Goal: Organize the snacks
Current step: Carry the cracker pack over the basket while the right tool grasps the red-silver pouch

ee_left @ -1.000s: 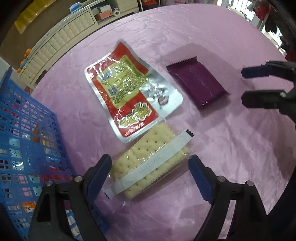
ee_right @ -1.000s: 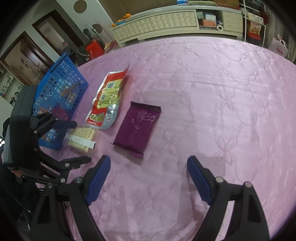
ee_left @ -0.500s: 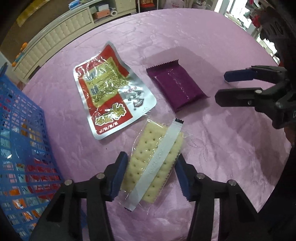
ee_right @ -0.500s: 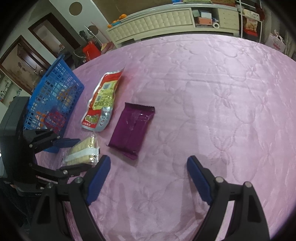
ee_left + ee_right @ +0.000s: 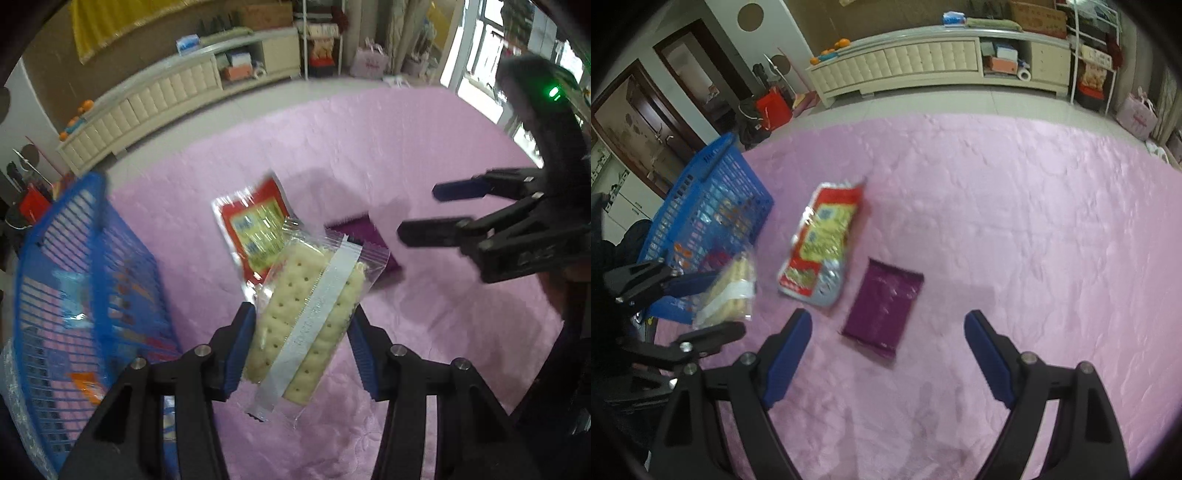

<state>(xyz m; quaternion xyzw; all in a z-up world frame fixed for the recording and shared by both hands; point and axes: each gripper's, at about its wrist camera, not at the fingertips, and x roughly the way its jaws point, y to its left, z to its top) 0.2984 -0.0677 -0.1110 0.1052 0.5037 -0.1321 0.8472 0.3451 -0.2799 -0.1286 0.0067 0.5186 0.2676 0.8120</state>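
The left gripper [image 5: 301, 345] has its blue pads clamped on the long sides of a clear-wrapped cracker pack [image 5: 314, 321], lifted clear of the pink tablecloth [image 5: 424, 155]; its jaws have just been closing on that pack. From the right wrist view the same pack [image 5: 729, 295] hangs in front of the blue basket [image 5: 713, 192], which sits at the table's left edge. The right gripper [image 5: 888, 349] is spread wide with nothing between its fingers, poised above the cloth near the purple packet [image 5: 884, 312]. That view shows the purple packet whole, lying flat just beside the red and yellow pouch [image 5: 822, 247]; in the left wrist view the lifted crackers cover much of both. Only the left wrist view looks down into the basket, where blurred wrappers lie.
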